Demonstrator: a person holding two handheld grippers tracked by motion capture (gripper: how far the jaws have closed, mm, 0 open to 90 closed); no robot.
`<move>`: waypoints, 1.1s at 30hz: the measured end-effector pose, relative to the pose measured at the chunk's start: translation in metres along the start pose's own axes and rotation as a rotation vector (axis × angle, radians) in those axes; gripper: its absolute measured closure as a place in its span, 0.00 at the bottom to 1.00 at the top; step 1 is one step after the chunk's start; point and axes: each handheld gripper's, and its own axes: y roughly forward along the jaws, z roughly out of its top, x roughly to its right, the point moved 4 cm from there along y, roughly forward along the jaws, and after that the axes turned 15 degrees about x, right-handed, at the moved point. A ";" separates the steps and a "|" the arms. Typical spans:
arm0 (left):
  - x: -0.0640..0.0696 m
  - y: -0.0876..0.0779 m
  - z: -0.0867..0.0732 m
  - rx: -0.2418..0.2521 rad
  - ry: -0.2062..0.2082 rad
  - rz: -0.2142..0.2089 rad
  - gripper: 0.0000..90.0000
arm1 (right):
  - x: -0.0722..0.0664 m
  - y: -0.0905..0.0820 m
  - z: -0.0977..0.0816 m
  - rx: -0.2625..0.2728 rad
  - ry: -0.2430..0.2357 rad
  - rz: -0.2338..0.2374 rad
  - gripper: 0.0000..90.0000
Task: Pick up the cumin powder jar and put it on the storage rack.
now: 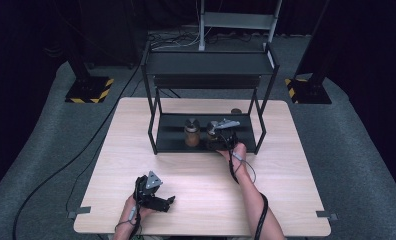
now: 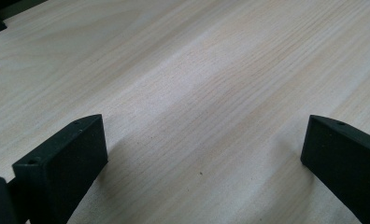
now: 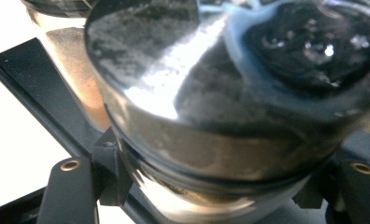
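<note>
A black two-tier rack (image 1: 206,62) stands at the far middle of the light wood table (image 1: 196,175). Two glass jars with dark lids stand on its lower shelf (image 1: 171,136): the left jar (image 1: 191,134) holds something orange-brown. My right gripper (image 1: 219,136) reaches into the rack and is shut on the right jar (image 1: 212,136). In the right gripper view this jar (image 3: 220,93) sits close up between the jaws of my right gripper (image 3: 220,191), with the other jar (image 3: 75,60) beyond it. My left gripper (image 1: 167,202) rests open near the table's front left, over bare wood (image 2: 204,140).
A small round brown thing (image 1: 235,111) sits on the table behind the rack's right side. The rack's upright posts (image 1: 152,125) frame the shelf opening. Cables trail over the grey floor (image 1: 61,165) at the left, and striped stand bases (image 1: 89,90) stand beyond the table.
</note>
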 end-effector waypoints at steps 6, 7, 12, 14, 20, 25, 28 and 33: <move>0.000 0.000 0.000 0.000 0.000 0.000 0.00 | 0.003 0.001 -0.002 0.008 0.036 0.006 0.33; 0.000 0.000 0.000 0.000 0.000 0.000 0.00 | 0.002 0.001 -0.002 0.007 0.034 0.005 0.33; 0.000 0.000 0.000 0.001 0.000 0.001 0.00 | 0.000 0.003 -0.002 0.009 0.036 0.005 0.33; 0.000 0.000 0.000 0.001 0.000 0.000 0.00 | -0.001 0.003 -0.002 0.011 0.039 0.005 0.33; 0.000 0.000 0.000 0.001 0.001 0.001 0.00 | -0.002 0.005 -0.003 0.017 0.043 0.008 0.33; 0.000 0.000 0.000 0.000 0.001 0.001 0.00 | -0.001 0.007 -0.001 -0.012 0.052 0.006 0.20; 0.000 0.000 0.000 0.001 0.001 0.001 0.00 | 0.000 0.003 -0.003 -0.012 0.067 -0.009 0.10; 0.000 0.000 0.000 0.001 0.001 0.001 0.00 | 0.004 -0.018 -0.005 -0.034 0.089 -0.005 0.03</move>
